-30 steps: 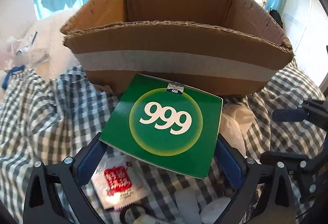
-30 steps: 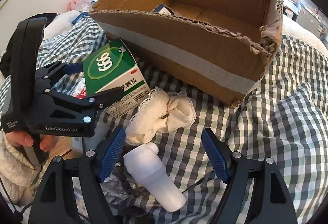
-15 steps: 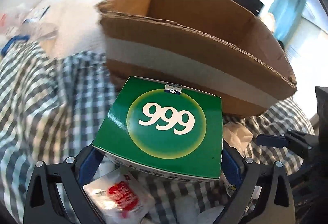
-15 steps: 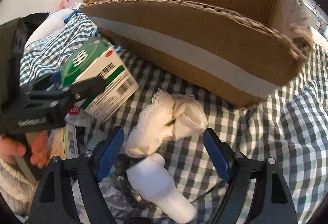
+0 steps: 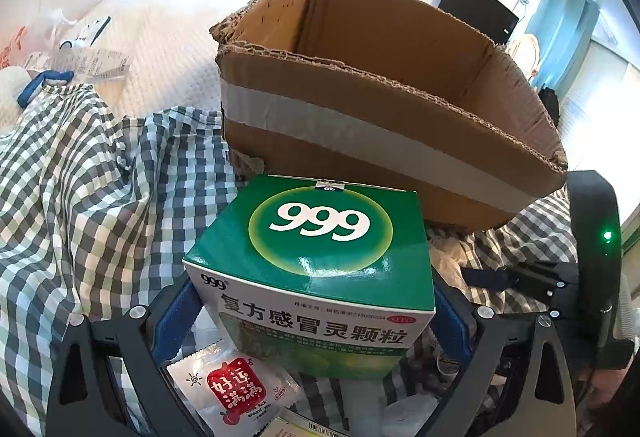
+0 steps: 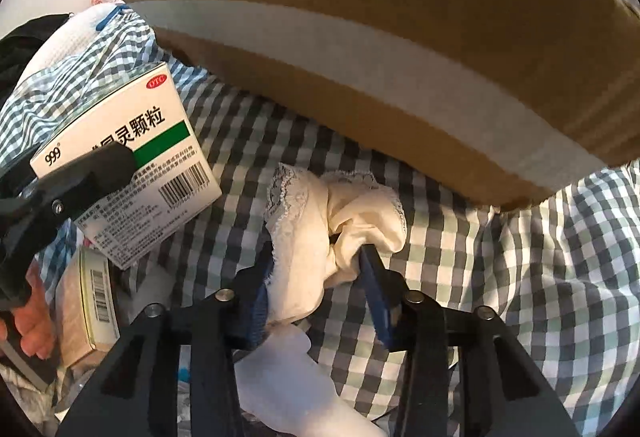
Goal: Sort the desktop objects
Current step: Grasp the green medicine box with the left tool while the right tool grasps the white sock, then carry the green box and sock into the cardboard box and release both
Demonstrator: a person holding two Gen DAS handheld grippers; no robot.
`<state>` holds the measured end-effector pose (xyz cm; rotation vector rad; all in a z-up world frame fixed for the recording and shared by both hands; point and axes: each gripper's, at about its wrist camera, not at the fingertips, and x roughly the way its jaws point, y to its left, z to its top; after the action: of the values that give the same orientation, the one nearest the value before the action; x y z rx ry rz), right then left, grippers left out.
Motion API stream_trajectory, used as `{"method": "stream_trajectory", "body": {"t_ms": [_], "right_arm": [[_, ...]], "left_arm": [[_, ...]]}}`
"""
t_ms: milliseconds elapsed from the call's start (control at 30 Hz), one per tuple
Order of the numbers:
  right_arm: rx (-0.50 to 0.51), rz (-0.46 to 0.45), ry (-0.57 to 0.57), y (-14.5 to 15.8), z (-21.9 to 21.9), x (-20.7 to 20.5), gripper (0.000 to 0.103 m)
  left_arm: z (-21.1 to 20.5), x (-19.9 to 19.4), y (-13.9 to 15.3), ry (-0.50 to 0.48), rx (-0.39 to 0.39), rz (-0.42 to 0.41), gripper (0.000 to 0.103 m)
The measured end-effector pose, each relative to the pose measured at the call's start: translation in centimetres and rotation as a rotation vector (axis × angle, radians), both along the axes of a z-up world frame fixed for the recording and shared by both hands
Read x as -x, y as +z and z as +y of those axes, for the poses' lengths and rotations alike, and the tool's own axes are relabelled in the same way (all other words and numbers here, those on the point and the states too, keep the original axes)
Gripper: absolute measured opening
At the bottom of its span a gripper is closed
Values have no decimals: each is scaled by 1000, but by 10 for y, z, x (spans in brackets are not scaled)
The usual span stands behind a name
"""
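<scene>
Left wrist view: my left gripper has its jaws clamped on the sides of the green and white cardboard medicine box marked 999, held just in front of the open brown cardboard carton with the grey tape band. Below lies a white sachet with a red label on the green-checked cloth. In the right wrist view, my right gripper has its jaws closing around the crumpled cream lace-edged cloth; the blue pads seem to press it already. A white plastic bottle lies beneath.
</scene>
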<state>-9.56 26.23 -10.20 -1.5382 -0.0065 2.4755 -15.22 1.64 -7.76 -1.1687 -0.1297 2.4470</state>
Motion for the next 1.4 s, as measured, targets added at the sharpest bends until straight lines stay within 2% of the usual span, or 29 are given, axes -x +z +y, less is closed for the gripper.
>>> {"method": "stream_trajectory", "body": {"t_ms": [33,100,300,967,1400], "right_arm": [[0,2,6,1,0,-2,29],[-1,9,16,3,-2,-2,21],[4,43,47,11,-3,-16,12],[7,190,141,68,-28,-62,11],[29,300,197,110,-39,-74,11]], "left_arm": [[0,0,-1,0,0,-1,100],[2,-1,-2,-3,2,3,100],[-1,-4,1,6,-14,3,99],[-14,-43,38,94,-54,86,99],[-2,-59,80,112,-42,168,99]]}}
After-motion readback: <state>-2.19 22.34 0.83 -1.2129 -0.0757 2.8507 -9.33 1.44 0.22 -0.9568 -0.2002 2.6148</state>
